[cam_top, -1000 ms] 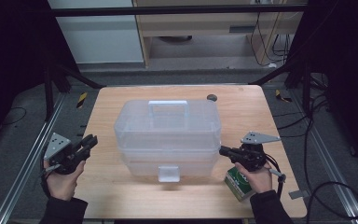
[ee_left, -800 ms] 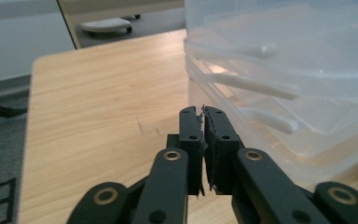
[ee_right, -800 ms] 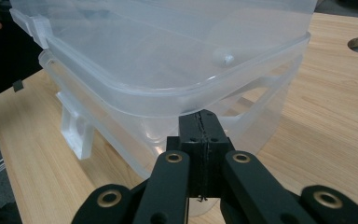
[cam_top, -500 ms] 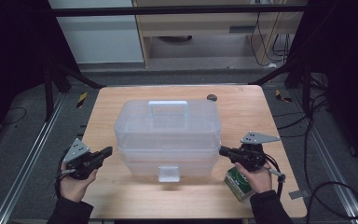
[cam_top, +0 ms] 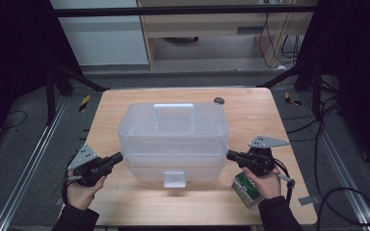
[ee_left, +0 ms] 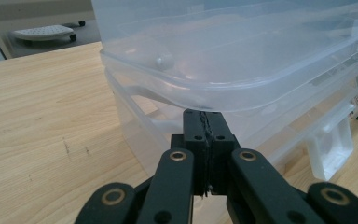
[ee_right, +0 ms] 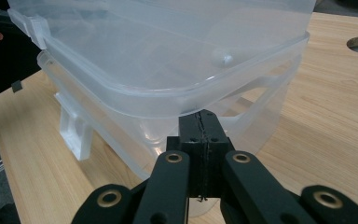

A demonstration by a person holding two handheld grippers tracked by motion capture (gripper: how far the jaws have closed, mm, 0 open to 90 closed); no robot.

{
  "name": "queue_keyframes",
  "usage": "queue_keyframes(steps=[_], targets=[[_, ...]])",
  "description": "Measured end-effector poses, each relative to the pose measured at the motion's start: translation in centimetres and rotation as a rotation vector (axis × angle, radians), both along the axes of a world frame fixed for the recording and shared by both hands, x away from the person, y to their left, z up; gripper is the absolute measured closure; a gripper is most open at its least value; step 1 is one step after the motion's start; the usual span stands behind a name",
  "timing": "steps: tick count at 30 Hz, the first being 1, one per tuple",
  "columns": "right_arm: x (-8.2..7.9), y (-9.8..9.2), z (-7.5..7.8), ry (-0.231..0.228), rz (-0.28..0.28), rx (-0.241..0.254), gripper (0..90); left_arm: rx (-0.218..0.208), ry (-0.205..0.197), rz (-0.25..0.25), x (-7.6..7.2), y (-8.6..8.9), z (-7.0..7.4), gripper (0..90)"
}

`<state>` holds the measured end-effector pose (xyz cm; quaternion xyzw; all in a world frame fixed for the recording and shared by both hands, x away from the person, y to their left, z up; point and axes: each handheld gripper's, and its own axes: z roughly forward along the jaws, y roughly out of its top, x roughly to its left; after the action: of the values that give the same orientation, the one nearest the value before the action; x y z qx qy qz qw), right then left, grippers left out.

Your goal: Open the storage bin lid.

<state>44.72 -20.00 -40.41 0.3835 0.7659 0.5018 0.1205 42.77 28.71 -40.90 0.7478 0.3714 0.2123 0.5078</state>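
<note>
The left gripper (cam_top: pixel 117 157) and the right gripper (cam_top: pixel 230 155) both have their jaws pressed together on nothing, and each tip sits just under the lid rim of the clear plastic storage box (cam_top: pixel 173 139) in the middle of the table (cam_top: pixel 125 202). I judge the step is to lift the lid (cam_top: pixel 173 126). Both tips should push up evenly together, and the front latch (cam_top: pixel 174 179) may resist. The green carton (cam_top: pixel 246 188) lies near the right hand.
</note>
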Motion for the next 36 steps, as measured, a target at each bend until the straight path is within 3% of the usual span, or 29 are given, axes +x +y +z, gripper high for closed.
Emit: queue_keyframes(steps=[8,19,28,30,36], targets=[[0.6,0.1,0.4,-0.005,-0.004,0.012,90.0,-0.015,-0.014,0.0,0.2,-0.2,0.5,89.0],[1.5,0.3,1.6,-0.023,-0.003,0.019,90.0,0.012,-0.049,0.005,0.9,-0.5,2.1,88.7],[2.1,0.2,2.5,-0.038,0.0,0.028,90.0,0.019,-0.053,0.015,1.7,-0.8,3.2,88.2],[2.4,0.1,2.7,-0.042,0.004,0.036,90.0,0.037,-0.053,0.021,2.0,-1.0,3.7,88.1],[2.6,0.0,2.8,-0.042,0.009,0.058,90.0,0.023,-0.051,0.032,2.2,-1.1,4.0,88.0]])
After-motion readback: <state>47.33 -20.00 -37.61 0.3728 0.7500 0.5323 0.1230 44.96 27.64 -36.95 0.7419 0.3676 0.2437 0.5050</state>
